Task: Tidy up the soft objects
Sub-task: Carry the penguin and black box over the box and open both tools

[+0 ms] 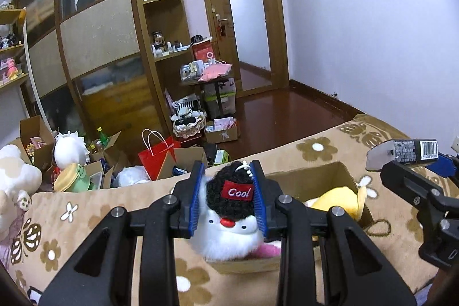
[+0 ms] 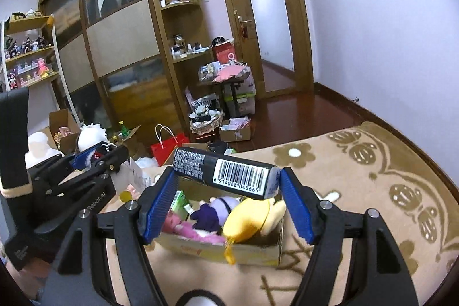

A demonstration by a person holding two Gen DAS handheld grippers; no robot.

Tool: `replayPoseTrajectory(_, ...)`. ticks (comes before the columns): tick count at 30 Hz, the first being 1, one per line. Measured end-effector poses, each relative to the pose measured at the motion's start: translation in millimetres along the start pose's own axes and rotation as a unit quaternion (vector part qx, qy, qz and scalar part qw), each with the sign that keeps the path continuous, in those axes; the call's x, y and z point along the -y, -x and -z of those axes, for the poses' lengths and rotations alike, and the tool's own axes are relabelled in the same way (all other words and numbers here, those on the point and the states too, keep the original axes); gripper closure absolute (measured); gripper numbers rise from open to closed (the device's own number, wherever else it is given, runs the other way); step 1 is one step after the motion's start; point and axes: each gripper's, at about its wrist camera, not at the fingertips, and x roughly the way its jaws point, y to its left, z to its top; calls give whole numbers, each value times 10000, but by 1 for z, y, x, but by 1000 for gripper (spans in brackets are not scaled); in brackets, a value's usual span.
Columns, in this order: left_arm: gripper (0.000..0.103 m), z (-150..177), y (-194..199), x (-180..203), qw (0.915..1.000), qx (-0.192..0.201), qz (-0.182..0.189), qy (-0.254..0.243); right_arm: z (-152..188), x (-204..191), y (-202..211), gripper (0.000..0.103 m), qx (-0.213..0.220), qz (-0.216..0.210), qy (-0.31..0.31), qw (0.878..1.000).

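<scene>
The left tongs [image 1: 228,197] are clenched on a white plush toy [image 1: 229,231] with a black woolly cap bearing a red "Cool" patch; the blue pads squeeze the cap from both sides, and the toy hangs over the near edge of the cardboard box [image 1: 338,171]. The right tongs [image 2: 226,201] grasp a dark tissue pack [image 2: 226,171] with a barcode, held crosswise between the pad tips, above the same box. Below and just beyond the right tongs the box already holds a yellow plush [image 2: 249,220], a purple plush [image 2: 209,215], a pink plush [image 2: 183,227] and a green carton [image 2: 179,202], leaving little free room inside. The box sits on a bed blanket [image 2: 373,177] with a tan flower pattern. Beyond the bed's far edge, past both tongs, lie a red paper bag [image 1: 156,159], open cartons, a large white plush [image 1: 70,149] and a wicker basket [image 1: 189,124] on the wooden floor. To the left of the right tongs the left tool shows, well apart.
</scene>
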Motion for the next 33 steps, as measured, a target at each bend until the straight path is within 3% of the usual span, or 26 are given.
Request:
replayPoseTrajectory(9, 73, 1, -24, 11, 9999, -85, 30, -110, -4, -2, -31, 27, -60, -70, 35, 10000)
replayPoseTrajectory(16, 73, 19, -58, 11, 9982, -581, 155, 8, 10, 7, -63, 27, -322, -74, -135, 9994)
replayPoseTrajectory(22, 72, 31, -80, 12, 9963, -856, 83, -46, 22, 18, -86, 26, -590, -174, -345, 9975)
replayPoseTrajectory(33, 71, 48, -106, 19, 9912, -1282, 305, -128, 36, 26, -108, 26, -871, -300, -482, 9946)
